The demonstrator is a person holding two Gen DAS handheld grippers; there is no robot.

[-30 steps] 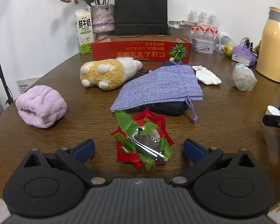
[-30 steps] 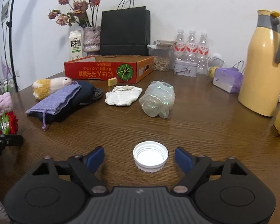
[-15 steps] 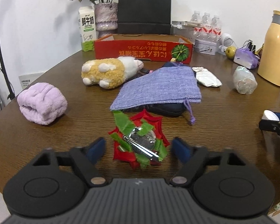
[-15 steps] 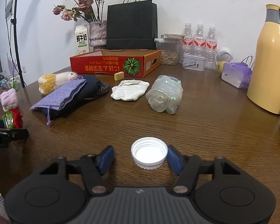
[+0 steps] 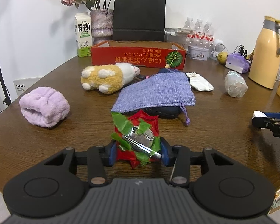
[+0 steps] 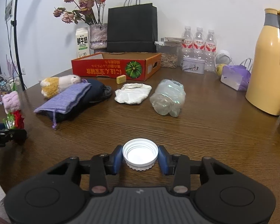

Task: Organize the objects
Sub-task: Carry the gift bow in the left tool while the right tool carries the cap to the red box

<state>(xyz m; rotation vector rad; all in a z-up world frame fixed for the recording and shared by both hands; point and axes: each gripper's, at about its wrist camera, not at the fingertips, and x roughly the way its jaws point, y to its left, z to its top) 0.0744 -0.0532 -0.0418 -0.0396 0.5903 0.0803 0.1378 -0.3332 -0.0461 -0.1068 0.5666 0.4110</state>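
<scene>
My left jaws just closed on the brooch point(image 5: 138, 141), right on the cap point(image 6: 140, 154) — squeeze evenly, lift straight off the counter point(image 6: 205, 130).

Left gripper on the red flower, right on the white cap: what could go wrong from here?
1. The left gripper, jaws just closing, pinches soft petals and leaves of the flower; it may slip or crush, and the metal clip could snag.
2. The right gripper, also closing, meets the cap on its round rim; it could squirt out.
</scene>
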